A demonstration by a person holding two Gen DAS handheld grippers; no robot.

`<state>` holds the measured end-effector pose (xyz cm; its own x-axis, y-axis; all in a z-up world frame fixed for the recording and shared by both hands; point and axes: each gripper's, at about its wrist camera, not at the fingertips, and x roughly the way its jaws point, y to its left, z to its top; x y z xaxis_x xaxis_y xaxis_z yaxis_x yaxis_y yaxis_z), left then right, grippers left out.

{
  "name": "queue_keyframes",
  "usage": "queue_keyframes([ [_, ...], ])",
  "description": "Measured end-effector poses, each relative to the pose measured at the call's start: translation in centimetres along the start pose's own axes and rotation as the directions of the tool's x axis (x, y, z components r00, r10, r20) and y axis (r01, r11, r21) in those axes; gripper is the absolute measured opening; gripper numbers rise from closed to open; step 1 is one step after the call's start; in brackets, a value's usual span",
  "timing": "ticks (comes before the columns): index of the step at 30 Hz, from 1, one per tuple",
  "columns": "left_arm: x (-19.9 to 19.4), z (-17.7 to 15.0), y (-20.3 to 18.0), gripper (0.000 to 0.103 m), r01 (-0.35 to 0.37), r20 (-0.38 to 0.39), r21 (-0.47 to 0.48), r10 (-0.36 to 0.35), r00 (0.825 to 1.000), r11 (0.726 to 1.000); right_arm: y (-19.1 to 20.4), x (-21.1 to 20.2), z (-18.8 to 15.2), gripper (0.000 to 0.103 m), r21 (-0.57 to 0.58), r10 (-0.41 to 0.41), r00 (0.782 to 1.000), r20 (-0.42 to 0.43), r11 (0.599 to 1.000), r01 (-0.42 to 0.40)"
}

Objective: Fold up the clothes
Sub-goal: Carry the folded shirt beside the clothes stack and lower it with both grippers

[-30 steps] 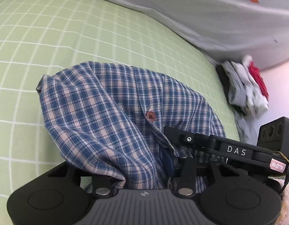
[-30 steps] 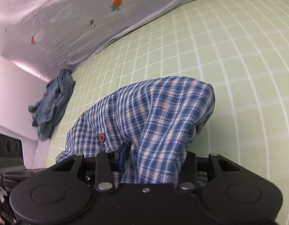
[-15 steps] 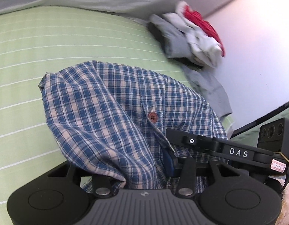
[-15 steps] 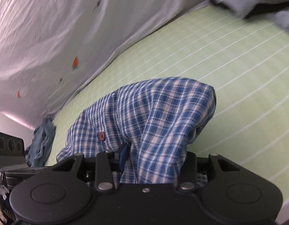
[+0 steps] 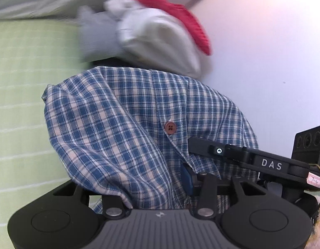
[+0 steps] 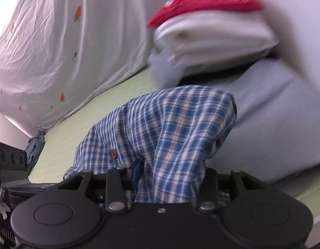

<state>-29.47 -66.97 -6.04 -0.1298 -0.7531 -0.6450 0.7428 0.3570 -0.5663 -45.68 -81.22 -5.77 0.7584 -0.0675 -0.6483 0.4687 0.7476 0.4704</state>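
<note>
A folded blue plaid shirt (image 5: 126,128) is bunched up between the two grippers and carried above the bed (image 5: 25,78), which is covered in a pale green sheet with white grid lines. The left gripper (image 5: 155,188) has its jaws clamped on one side of the shirt; cloth drapes over and hides most of the fingers, with only a blue pad showing at the edge of the fabric. The right gripper (image 6: 166,178) has its jaws clamped on the other side of the same shirt (image 6: 170,128), the plaid cloth again filling the gap between them. A dark red button (image 5: 169,127) sits on the shirt's front placket, near the middle of the bundle.

Just beyond the shirt, at the far edge of the bed by the wall, lies a blurred pile of clothes (image 6: 211,33): a red garment (image 5: 172,14) on top, white folded cloth beneath it, and grey-blue fabric lower down. To the left of the shirt in the right wrist view, a white sheet with small strawberry prints (image 6: 66,47) rises along the bed's edge, and a crumpled blue-grey cloth (image 6: 35,147) lies at its foot.
</note>
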Motion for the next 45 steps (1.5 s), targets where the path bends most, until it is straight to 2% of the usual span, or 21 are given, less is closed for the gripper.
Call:
queue_keyframes([
  [5, 4.2, 2.4, -5.5, 0.047, 0.006, 0.06, 0.044, -0.009, 0.998, 0.999, -6.2, -3.3, 4.7, 0.043, -0.063, 0.0, 0.999, 0.037, 0.998, 0.003],
  [7, 5.9, 3.0, -6.4, 0.051, -0.015, 0.085, 0.054, 0.01, 0.996, 0.998, -7.8, -3.7, 6.5, 0.047, -0.115, -0.024, 0.999, 0.048, 0.993, 0.029],
  [9, 7.9, 3.2, -6.2, 0.059, -0.074, 0.099, 0.03, 0.07, 0.993, 0.997, -9.2, -3.3, 7.7, 0.055, -0.153, -0.082, 0.994, 0.077, 0.984, 0.093],
  [10, 8.9, 3.4, -5.6, 0.063, -0.133, 0.09, 0.006, 0.132, 0.987, 0.991, -10.0, -3.0, 8.1, 0.058, -0.158, -0.11, 0.99, 0.089, 0.98, 0.123],
  [13, 10.0, 3.5, -3.8, 0.064, -0.264, 0.072, -0.067, 0.269, 0.96, 0.962, -12.1, -1.6, 8.6, 0.061, -0.173, -0.205, 0.972, 0.112, 0.96, 0.223],
  [15, 8.8, 3.6, -2.8, 0.075, -0.285, 0.105, -0.124, 0.298, 0.949, 0.95, -12.2, -1.5, 8.3, 0.065, -0.201, -0.262, 0.952, 0.155, 0.936, 0.29],
  [17, 7.6, 3.6, -2.0, 0.079, -0.327, 0.14, -0.171, 0.352, 0.926, 0.929, -11.7, -2.1, 7.9, 0.079, -0.234, -0.312, 0.925, 0.218, 0.903, 0.36],
  [19, 7.3, 4.4, -1.3, 0.079, -0.349, 0.154, -0.195, 0.38, 0.912, 0.916, -10.1, -3.3, 7.1, 0.08, -0.286, -0.347, 0.88, 0.324, 0.851, 0.44],
  [21, 7.1, 4.5, -1.2, 0.079, -0.365, 0.158, -0.194, 0.396, 0.905, 0.911, -8.0, -4.1, 5.9, 0.085, -0.322, -0.372, 0.818, 0.439, 0.785, 0.529],
  [22, 7.0, 4.4, -1.3, 0.08, -0.374, 0.157, -0.186, 0.403, 0.902, 0.909, -7.1, -4.1, 5.2, 0.086, -0.346, -0.364, 0.799, 0.478, 0.758, 0.552],
  [23, 7.3, 4.4, -1.6, 0.081, -0.381, 0.153, -0.174, 0.407, 0.9, 0.908, -6.4, -4.1, 4.5, 0.087, -0.38, -0.341, 0.795, 0.502, 0.739, 0.557],
  [24, 7.6, 4.3, -1.6, 0.082, -0.386, 0.144, -0.163, 0.409, 0.901, 0.908, -5.8, -3.6, 4.2, 0.087, -0.416, -0.315, 0.809, 0.497, 0.731, 0.54],
  [25, 7.5, 4.0, -1.6, 0.082, -0.387, 0.132, -0.155, 0.407, 0.904, 0.909, -5.7, -2.7, 4.0, 0.086, -0.442, -0.296, 0.836, 0.462, 0.741, 0.506],
  [27, 7.6, 3.9, -1.7, 0.083, -0.383, 0.116, -0.143, 0.4, 0.909, 0.912, -6.9, -0.4, 4.1, 0.083, -0.423, -0.304, 0.877, 0.373, 0.785, 0.452],
  [28, 7.6, 3.8, -1.9, 0.086, -0.384, 0.113, -0.132, 0.399, 0.91, 0.914, -7.9, 0.8, 4.4, 0.082, -0.391, -0.323, 0.885, 0.335, 0.807, 0.443],
  [32, 6.5, 2.8, -2.4, 0.093, -0.372, 0.129, -0.078, 0.379, 0.916, 0.925, -11.0, 2.9, 5.3, 0.087, -0.276, -0.372, 0.893, 0.252, 0.857, 0.435],
  [36, 5.5, 2.4, -2.7, 0.1, -0.379, 0.153, -0.023, 0.378, 0.913, 0.925, -12.3, 3.0, 6.2, 0.094, -0.209, -0.383, 0.898, 0.217, 0.88, 0.426],
  [38, 4.6, 2.4, -3.3, 0.1, -0.379, 0.182, 0.034, 0.368, 0.912, 0.925, -11.6, 2.7, 6.4, 0.1, -0.214, -0.401, 0.89, 0.215, 0.87, 0.444],
  [41, 2.6, 2.3, -4.7, 0.101, -0.413, 0.267, 0.087, 0.378, 0.886, 0.907, -9.9, 1.2, 6.4, 0.101, -0.187, -0.389, 0.895, 0.22, 0.883, 0.43],
  [43, 0.9, 2.2, -5.6, 0.103, -0.416, 0.311, 0.117, 0.364, 0.878, 0.902, -8.4, -0.2, 6.2, 0.102, -0.149, -0.366, 0.898, 0.246, 0.901, 0.408],
  [45, -0.6, 2.2, -6.4, 0.103, -0.371, 0.309, 0.19, 0.303, 0.901, 0.909, -6.5, -1.1, 5.7, 0.102, -0.127, -0.362, 0.894, 0.266, 0.906, 0.404],
])
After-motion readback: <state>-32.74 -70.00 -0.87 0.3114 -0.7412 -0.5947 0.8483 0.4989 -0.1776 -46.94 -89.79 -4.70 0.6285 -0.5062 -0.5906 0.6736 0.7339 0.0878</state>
